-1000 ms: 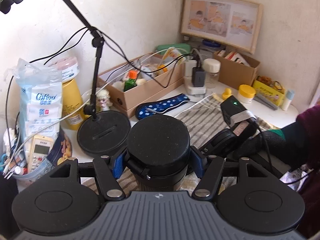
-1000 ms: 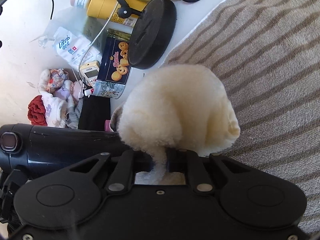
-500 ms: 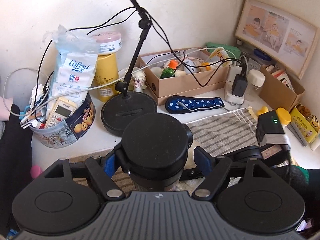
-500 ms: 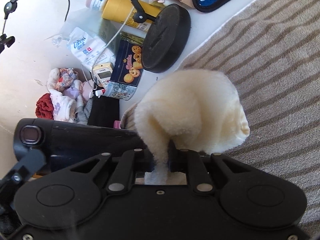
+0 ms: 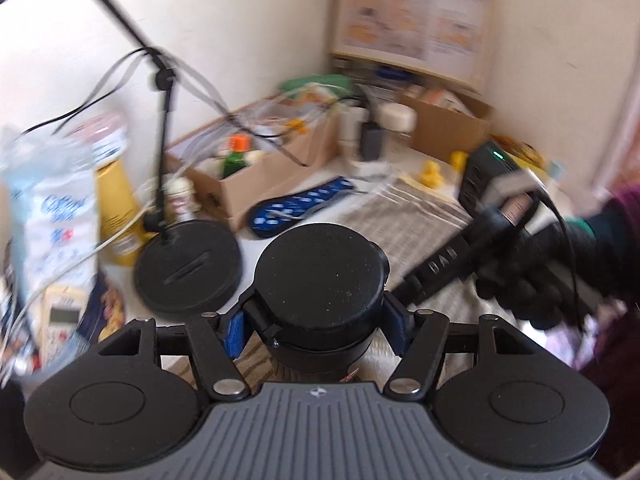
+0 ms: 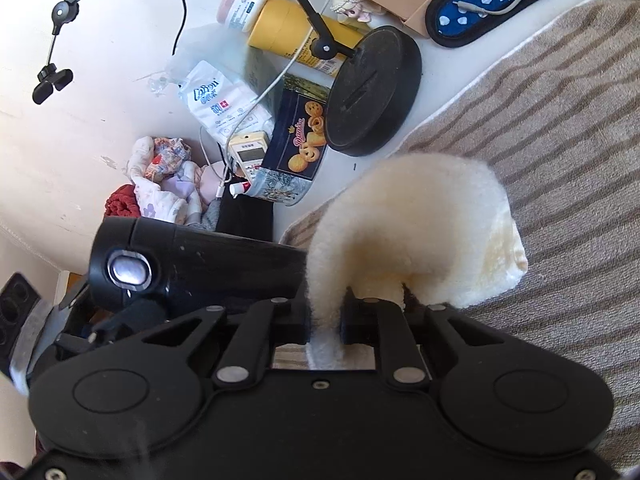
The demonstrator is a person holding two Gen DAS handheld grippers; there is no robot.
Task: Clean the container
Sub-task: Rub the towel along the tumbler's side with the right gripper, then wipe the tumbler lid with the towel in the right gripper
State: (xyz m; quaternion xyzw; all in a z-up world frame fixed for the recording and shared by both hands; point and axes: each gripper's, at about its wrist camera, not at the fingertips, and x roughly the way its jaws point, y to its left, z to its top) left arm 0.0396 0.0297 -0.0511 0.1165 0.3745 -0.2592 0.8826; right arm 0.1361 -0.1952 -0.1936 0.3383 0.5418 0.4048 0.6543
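**Container clamped in L claw; cloth pinched in R claw**

The left gripper (image 5: 318,322) was closed w/ its blue pads (image 5: 233,330) pressing opposite sides of the black container (image 5: 320,280). The container sat directly between the fingers, lid end toward the left wrist cam, so its round black lid filled the centre of that view. It was held above the striped towel (image 5: 420,216), near the table's front edge.

The right gripper (image 6: 325,322) was pressed together on a fold of the cream fleece cloth (image 6: 412,232). The rest of the cloth bulged out ahead of the fingertips & drooped to the right. In the right wrist view the container (image 6: 192,264) lay on its side to the left of the claw, w/ its silver button facing the cam. The cloth's left edge touched the container's body; the contact area itself was hidden behind the fleece.

In the left wrist view a gloved hand (image 5: 536,276) gripped the right gripper's handle, right of the container & above the towel. That view was motion-blurred.

Surroundings, far-left: round black stand base (image 5: 188,268) just beside the container, cookie tin (image 6: 300,152) w/ a remote control (image 6: 250,154) in it, yellow canister (image 6: 296,38). Blue spotted pad (image 5: 300,206) lay beyond the towel, in front of a cardboard box (image 5: 256,168).
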